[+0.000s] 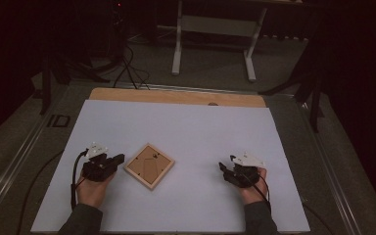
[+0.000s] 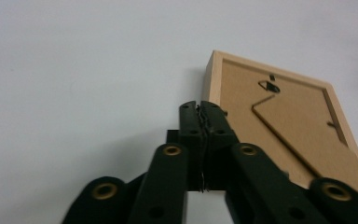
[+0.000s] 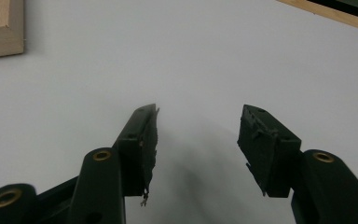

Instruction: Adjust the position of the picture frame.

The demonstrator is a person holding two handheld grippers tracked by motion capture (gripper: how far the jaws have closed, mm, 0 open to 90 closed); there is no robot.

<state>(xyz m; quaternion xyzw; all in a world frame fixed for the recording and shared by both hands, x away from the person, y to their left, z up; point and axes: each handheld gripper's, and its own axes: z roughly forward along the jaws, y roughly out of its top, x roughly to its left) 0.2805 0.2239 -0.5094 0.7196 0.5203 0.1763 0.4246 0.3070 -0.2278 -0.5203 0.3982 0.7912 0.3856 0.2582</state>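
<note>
Square wooden picture frame (image 1: 149, 166) lay face-down, lower centre.
Left gripper (image 2: 200, 108), jaws closed on nothing, sat just left of it; right gripper (image 3: 198, 135) gaped empty, lower right.

High view: above, looking forward-down. Tool views: low, close over white sheet (image 1: 186, 122); both share picture frame (image 2: 279, 116).

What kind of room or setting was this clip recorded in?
Probably a lab or workshop set up for recording, not a home. A white sheet covers a wooden table, cables trail across a dim carpeted floor, and another table's white legs stand behind. A wooden picture frame lies face down.
</note>
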